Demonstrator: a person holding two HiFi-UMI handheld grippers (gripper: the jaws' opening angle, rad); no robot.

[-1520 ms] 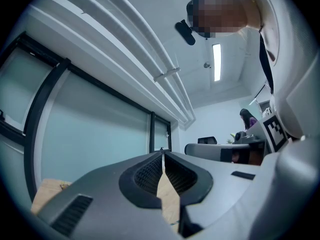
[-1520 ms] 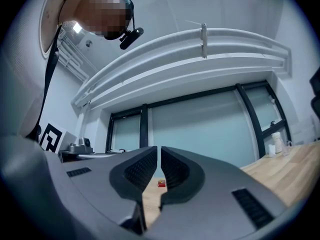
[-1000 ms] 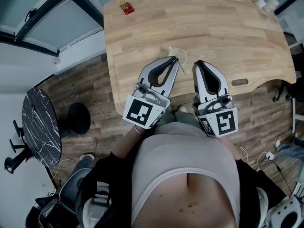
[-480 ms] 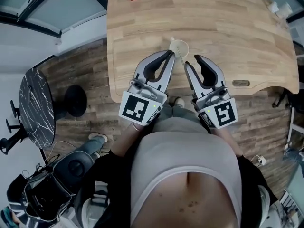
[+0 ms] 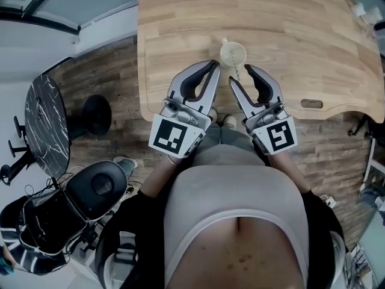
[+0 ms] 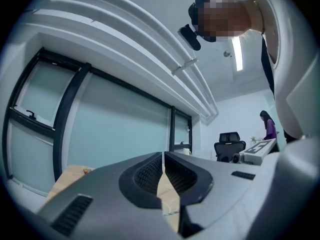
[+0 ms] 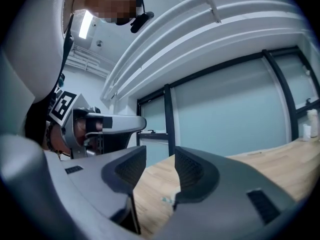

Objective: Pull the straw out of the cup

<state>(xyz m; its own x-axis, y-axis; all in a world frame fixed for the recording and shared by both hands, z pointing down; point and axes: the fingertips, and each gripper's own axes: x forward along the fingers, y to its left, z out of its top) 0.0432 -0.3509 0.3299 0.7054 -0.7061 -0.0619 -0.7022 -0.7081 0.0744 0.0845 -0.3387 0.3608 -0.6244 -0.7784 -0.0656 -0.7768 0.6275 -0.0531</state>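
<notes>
Two grippers meet over the near edge of the table [image 5: 313,35] in the head view. The cup [image 5: 233,54] stands upright a little back from that edge, nearer the left edge than the right. The left gripper [image 5: 215,65] has its tips just beside the cup's near-left side, clenched on nothing. The right gripper [image 5: 240,76] is released, its jaws having just been opening. Between them a thin pale dashed streak, which I take for the straw [image 5: 237,69], lies on the wood just on the near side of the cup; a small white stub at the cup's far rim is too small to name.

In the left gripper view the pads sit together with only a slit between them and nothing is caught; bare wood shows beyond.

In the right gripper view the jaws stand wide and neither pad touches anything. Only wood shows between them, with a small pale speck low down that may be the straw's end; I cannot tell.

By my reading the pulling-out is done and the straw is let go, so the step in hand is the release. The next move calls for drawing both grippers back toward the near edge without brushing the cup or rolling the straw.
</notes>
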